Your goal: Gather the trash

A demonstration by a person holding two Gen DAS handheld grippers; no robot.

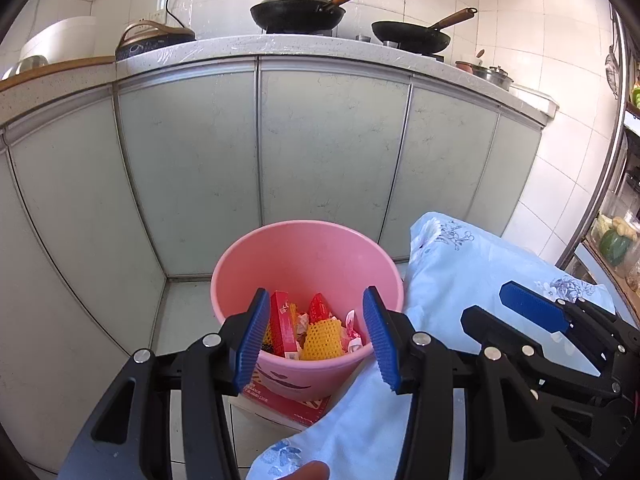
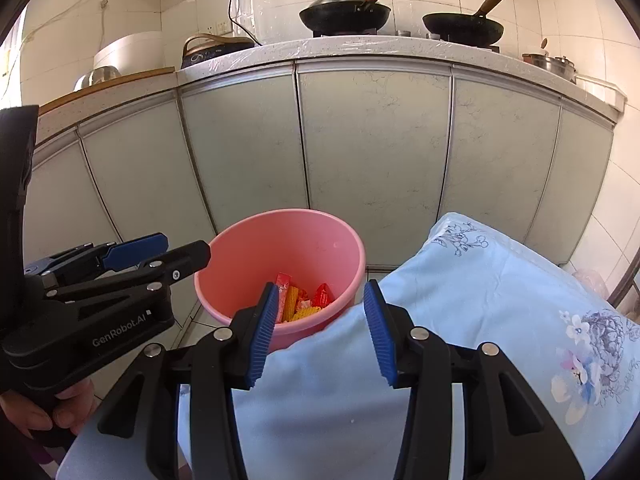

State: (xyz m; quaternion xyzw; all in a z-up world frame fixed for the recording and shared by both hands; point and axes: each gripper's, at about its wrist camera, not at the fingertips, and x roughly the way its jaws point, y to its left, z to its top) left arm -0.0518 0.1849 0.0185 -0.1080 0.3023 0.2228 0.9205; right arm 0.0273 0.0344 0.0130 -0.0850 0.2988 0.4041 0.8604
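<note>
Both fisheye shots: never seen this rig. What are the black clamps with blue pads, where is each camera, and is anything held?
No robot arm here. A person carries a hand-held tool in each hand, and each tool has a camera looking forward along its two fingers. The left tongs fill the left wrist view; the right tongs fill the right wrist view. Each tool also shows in the other's picture, off to the side.

Both tongs are open and hold nothing. Ahead, on the floor by the kitchen cabinets, stands a pink bucket with wrappers and yellow foam netting already inside. A light blue floral cloth lies beside the bucket.
</note>
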